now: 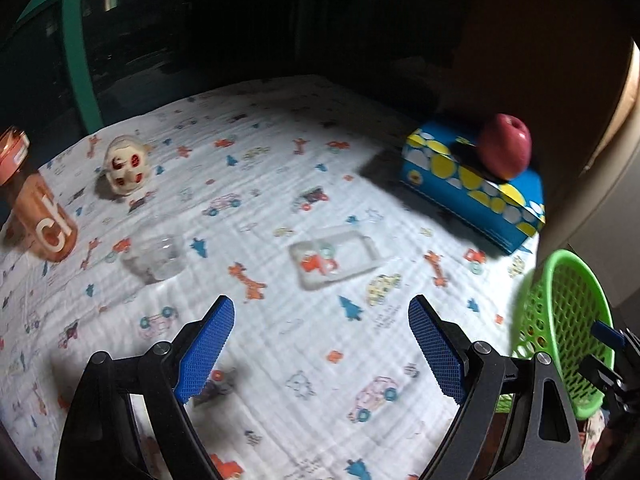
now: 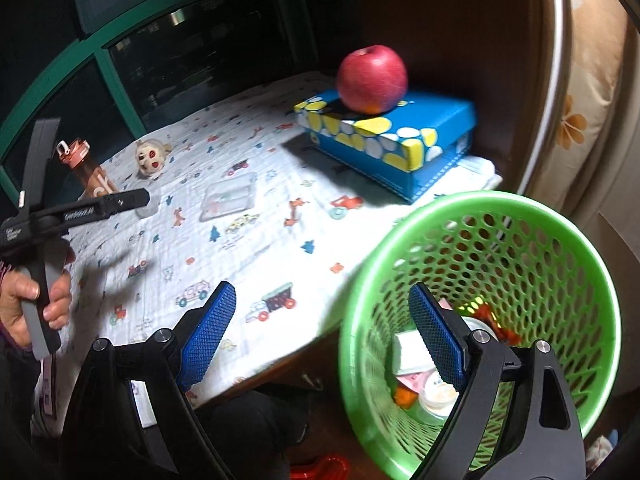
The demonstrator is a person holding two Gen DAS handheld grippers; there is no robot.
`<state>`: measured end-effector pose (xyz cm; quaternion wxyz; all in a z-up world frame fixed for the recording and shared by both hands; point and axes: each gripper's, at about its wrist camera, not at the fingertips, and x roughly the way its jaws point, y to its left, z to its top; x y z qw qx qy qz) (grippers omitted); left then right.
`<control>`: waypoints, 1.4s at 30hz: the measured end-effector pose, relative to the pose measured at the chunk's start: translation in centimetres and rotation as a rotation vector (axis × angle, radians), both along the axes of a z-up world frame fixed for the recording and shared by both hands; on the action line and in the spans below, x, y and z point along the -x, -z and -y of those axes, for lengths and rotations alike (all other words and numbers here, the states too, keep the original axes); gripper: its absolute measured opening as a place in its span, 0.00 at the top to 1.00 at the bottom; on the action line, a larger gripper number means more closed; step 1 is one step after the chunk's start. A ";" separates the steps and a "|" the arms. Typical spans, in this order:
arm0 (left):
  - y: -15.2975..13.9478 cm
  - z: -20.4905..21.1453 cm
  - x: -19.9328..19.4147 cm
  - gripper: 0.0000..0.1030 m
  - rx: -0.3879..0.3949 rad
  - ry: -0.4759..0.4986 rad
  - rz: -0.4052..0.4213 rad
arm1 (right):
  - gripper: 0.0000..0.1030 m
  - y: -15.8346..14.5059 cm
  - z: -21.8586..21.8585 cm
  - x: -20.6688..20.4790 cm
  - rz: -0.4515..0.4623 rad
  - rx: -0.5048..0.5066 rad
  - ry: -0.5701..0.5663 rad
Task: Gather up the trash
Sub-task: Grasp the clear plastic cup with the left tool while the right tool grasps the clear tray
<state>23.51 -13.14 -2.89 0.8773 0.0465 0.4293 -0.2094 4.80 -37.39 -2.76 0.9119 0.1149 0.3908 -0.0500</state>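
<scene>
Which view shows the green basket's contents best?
The right wrist view: it looks down into the green basket, showing wrappers and a small tub inside. The left wrist view catches only its side at the frame's right edge.

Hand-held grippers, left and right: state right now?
Left hand-held gripper: open, holding nothing, above the printed cloth.
Right hand-held gripper: open, holding nothing, at the green basket.

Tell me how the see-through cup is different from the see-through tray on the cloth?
The clear cup is round, while the clear tray is a flat rectangle. The cup sits nearer the orange bottle; the tray lies nearer the blue box. The tray looks wider and shallower than the cup. Both are transparent plastic, look empty, and rest on the printed cloth, outside the green basket.
</scene>
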 end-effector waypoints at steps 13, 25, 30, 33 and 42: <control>3.2 -8.4 -10.3 0.17 -0.006 -0.305 -0.082 | 0.15 1.1 -4.3 -4.9 -0.037 0.001 -0.102; 6.8 -9.5 -15.1 0.17 -0.002 -0.351 -0.171 | 0.15 2.1 -6.0 -8.8 -0.062 0.000 -0.145; 7.7 -9.2 -15.9 0.24 0.011 -0.337 -0.190 | 0.15 2.5 -6.7 -10.7 -0.069 0.005 -0.165; 8.1 -9.3 -16.1 0.31 0.037 -0.330 -0.210 | 0.15 2.9 -7.2 -12.2 -0.080 0.001 -0.176; 8.2 -10.4 -15.4 0.43 0.075 -0.322 -0.201 | 0.15 4.6 -8.8 -16.9 -0.107 -0.004 -0.206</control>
